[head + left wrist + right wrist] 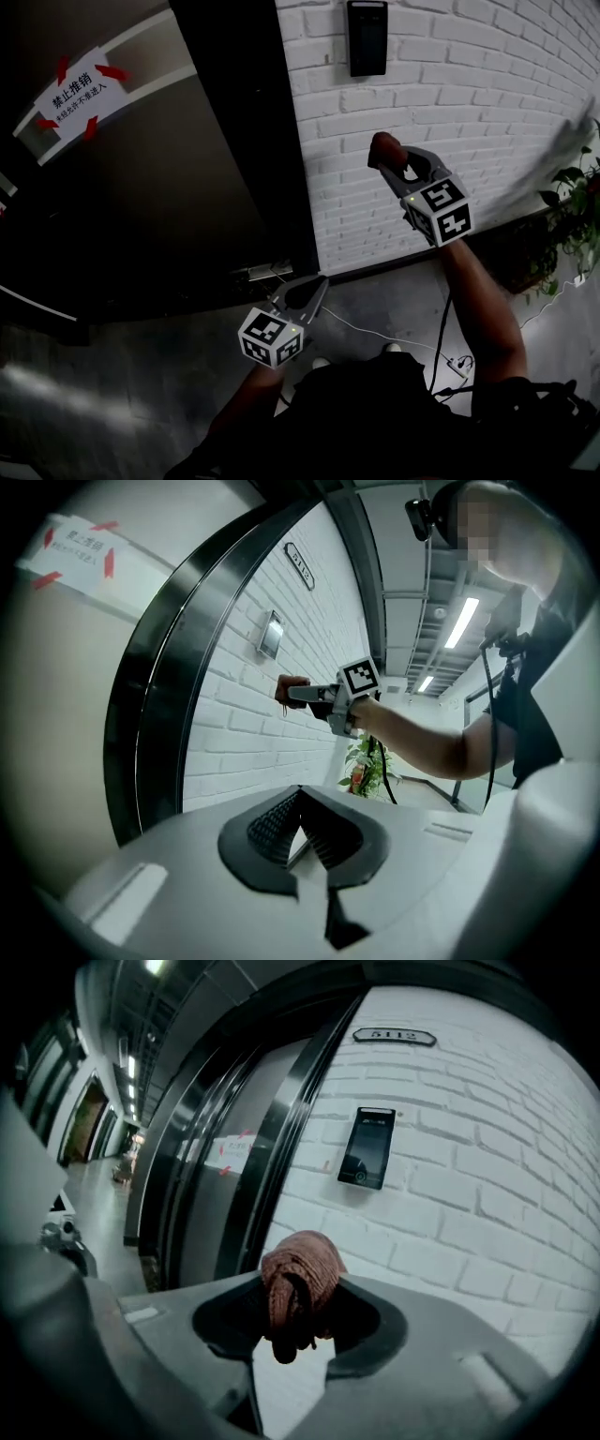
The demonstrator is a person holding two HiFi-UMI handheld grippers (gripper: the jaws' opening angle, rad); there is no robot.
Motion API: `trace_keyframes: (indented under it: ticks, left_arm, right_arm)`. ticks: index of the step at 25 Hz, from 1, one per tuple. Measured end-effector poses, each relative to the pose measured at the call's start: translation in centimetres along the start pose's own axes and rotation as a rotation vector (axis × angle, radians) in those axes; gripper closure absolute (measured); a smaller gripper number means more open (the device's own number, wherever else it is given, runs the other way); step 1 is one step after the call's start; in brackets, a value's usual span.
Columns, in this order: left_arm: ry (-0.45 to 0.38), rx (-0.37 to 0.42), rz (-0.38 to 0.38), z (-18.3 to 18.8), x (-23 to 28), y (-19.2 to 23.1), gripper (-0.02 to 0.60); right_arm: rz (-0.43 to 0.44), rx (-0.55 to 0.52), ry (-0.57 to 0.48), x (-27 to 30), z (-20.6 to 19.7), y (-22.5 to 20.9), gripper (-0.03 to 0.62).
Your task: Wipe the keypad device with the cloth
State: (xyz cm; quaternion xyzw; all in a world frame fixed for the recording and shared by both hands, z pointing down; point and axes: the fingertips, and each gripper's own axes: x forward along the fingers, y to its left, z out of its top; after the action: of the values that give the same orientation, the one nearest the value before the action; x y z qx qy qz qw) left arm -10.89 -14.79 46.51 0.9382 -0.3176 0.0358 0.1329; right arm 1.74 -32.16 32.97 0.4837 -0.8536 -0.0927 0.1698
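Observation:
The black keypad device (pixel 367 37) hangs on the white brick wall (pixel 469 103), also seen as the keypad device (pixel 367 1147) and small and far as the keypad device (pixel 270 635). My right gripper (pixel 386 155) is shut on a bunched reddish-brown cloth (pixel 384 147), held up below the device and apart from it. The cloth (pixel 298 1283) bulges out between the jaws. My left gripper (pixel 314 284) hangs low near the floor, its jaws closed together with nothing between them; in its own view the left gripper (pixel 298 832) faces the wall.
A dark door with a black frame (pixel 253 141) stands left of the wall, with a white taped notice (pixel 78 92) on it. A potted plant (pixel 572 206) stands at the right. A white cable (pixel 375 333) runs along the floor to a power strip (pixel 457 366).

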Motion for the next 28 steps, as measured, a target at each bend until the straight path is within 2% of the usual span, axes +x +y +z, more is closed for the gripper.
trace_keyframes:
  ticks: [3, 9, 17, 21, 28]
  left_arm:
    - [-0.022, -0.001, 0.003, 0.1, 0.1, -1.1, 0.565]
    - [-0.040, -0.011, 0.046, -0.4, 0.8, -4.5, 0.565]
    - [-0.016, -0.005, 0.076, -2.4, 3.4, -11.3, 0.565]
    - [-0.005, 0.003, 0.092, -3.1, 3.8, -14.1, 0.565]
    - [-0.018, 0.012, 0.142, -3.0, 3.6, -16.3, 0.565]
  right_arm:
    - [0.092, 0.087, -0.028, -3.3, -2.7, 3.2, 0.451]
    - [0.214, 0.124, -0.045, -11.5, -7.5, 8.8, 0.451]
    - [0.259, 0.273, -0.037, -21.4, -13.9, 9.6, 0.451]
    - [0.270, 0.266, -0.046, -24.4, -14.9, 9.5, 0.451]
    - [0.294, 0.264, -0.062, -26.5, -15.2, 9.3, 0.453]
